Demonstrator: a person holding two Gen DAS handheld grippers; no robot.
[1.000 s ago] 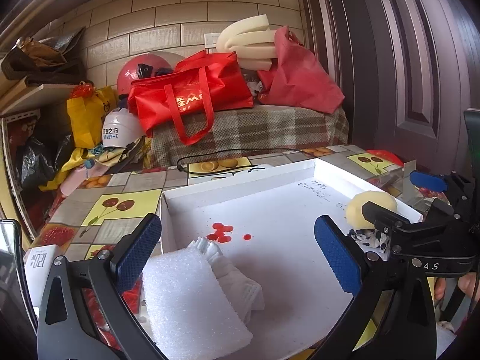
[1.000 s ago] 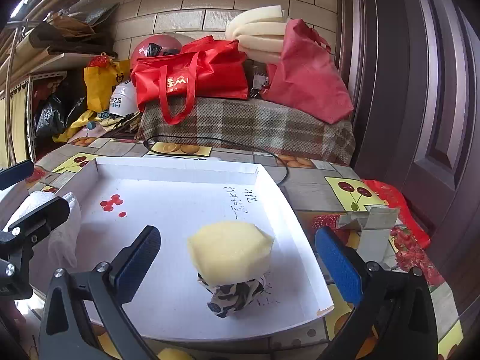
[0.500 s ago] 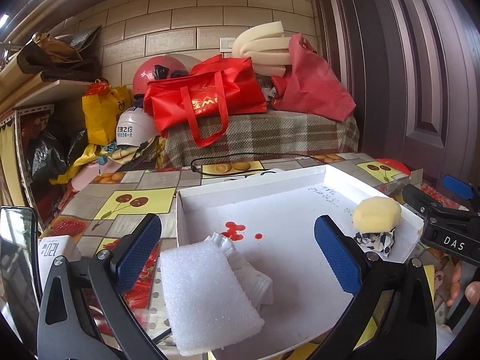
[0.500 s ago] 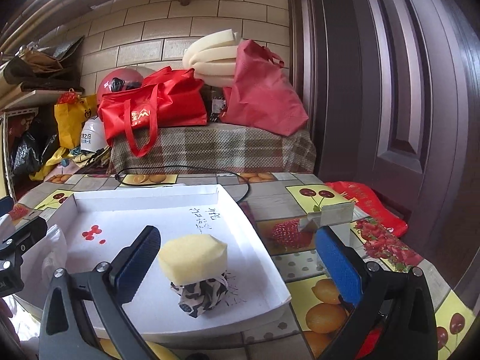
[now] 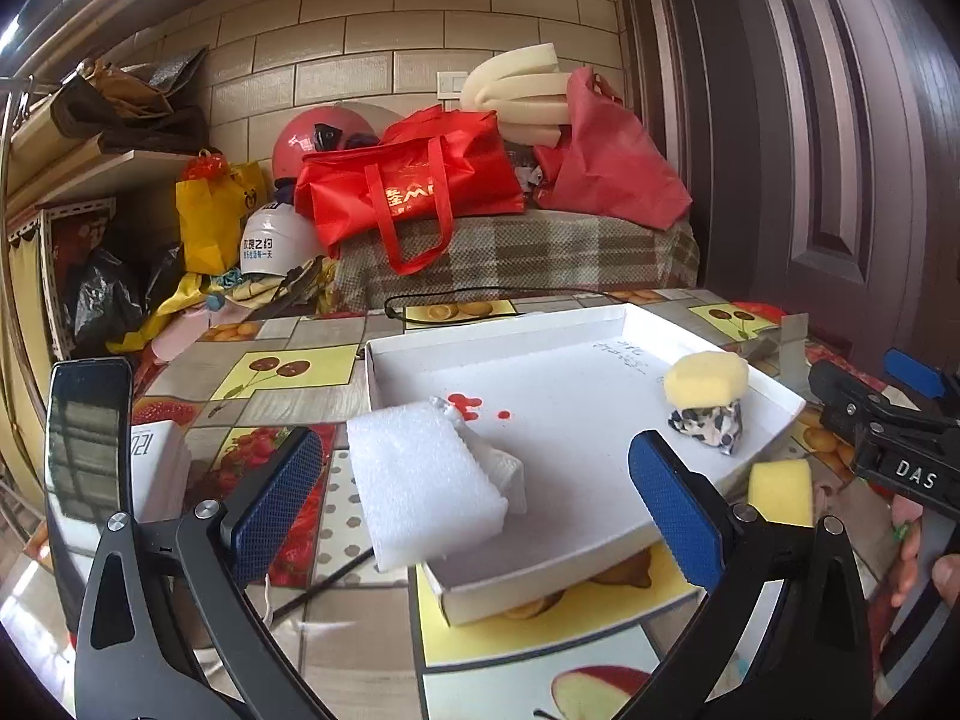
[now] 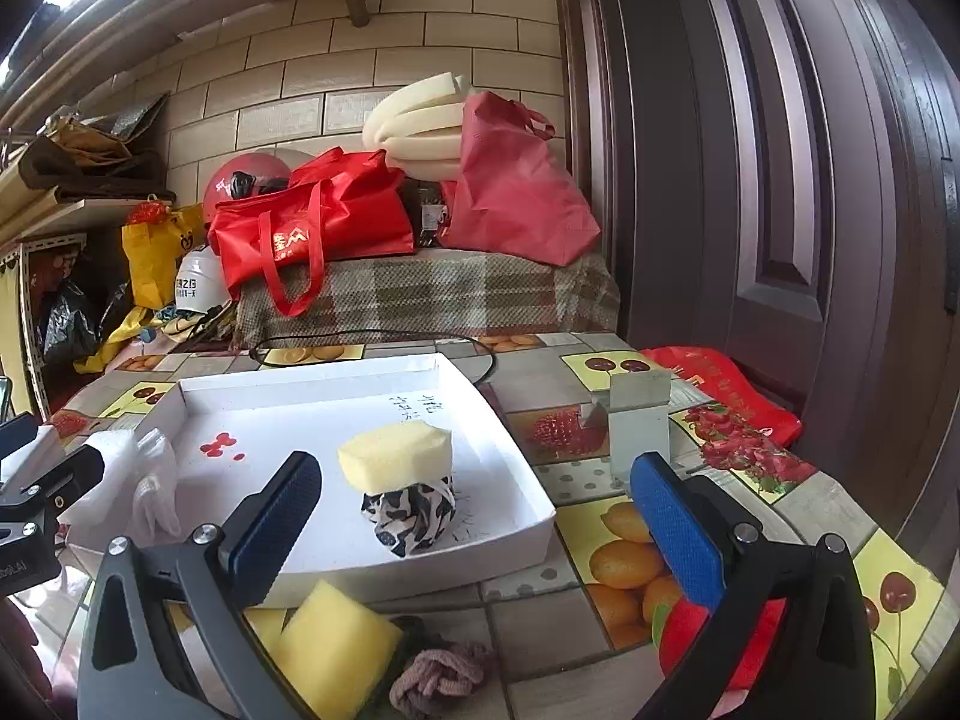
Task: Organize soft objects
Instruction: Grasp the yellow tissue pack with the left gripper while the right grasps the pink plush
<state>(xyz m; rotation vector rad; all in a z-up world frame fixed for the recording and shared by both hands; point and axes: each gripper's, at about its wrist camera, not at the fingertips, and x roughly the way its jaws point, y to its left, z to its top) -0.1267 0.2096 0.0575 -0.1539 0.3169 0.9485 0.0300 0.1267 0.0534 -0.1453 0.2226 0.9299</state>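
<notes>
A white shallow box (image 5: 600, 324) (image 6: 528, 528) lies on the table. In it a white foam block (image 5: 420, 486) lies on a white cloth (image 5: 504, 468) (image 6: 150, 480) at its near left. A yellow sponge (image 5: 708, 378) (image 6: 396, 456) sits on a black-and-white cloth (image 5: 708, 426) (image 6: 414, 516) at its right. A second yellow sponge (image 6: 330, 654) (image 5: 780, 492) and a pinkish cloth ball (image 6: 438, 672) lie on the table in front of the box. My left gripper (image 5: 474, 504) is open and empty before the foam. My right gripper (image 6: 480, 522) is open and empty above the front items.
A fruit-pattern tablecloth (image 6: 630, 558) covers the table. A small grey card stand (image 6: 639, 420) is right of the box, with a red object (image 6: 684, 630) nearer. A phone (image 5: 90, 438) and white pack (image 5: 156, 468) lie at left. Red bags (image 5: 414, 192) are piled behind.
Both grippers have pulled back and up from the box, both open and empty. The second yellow sponge and pinkish cloth ball have come into view.
</notes>
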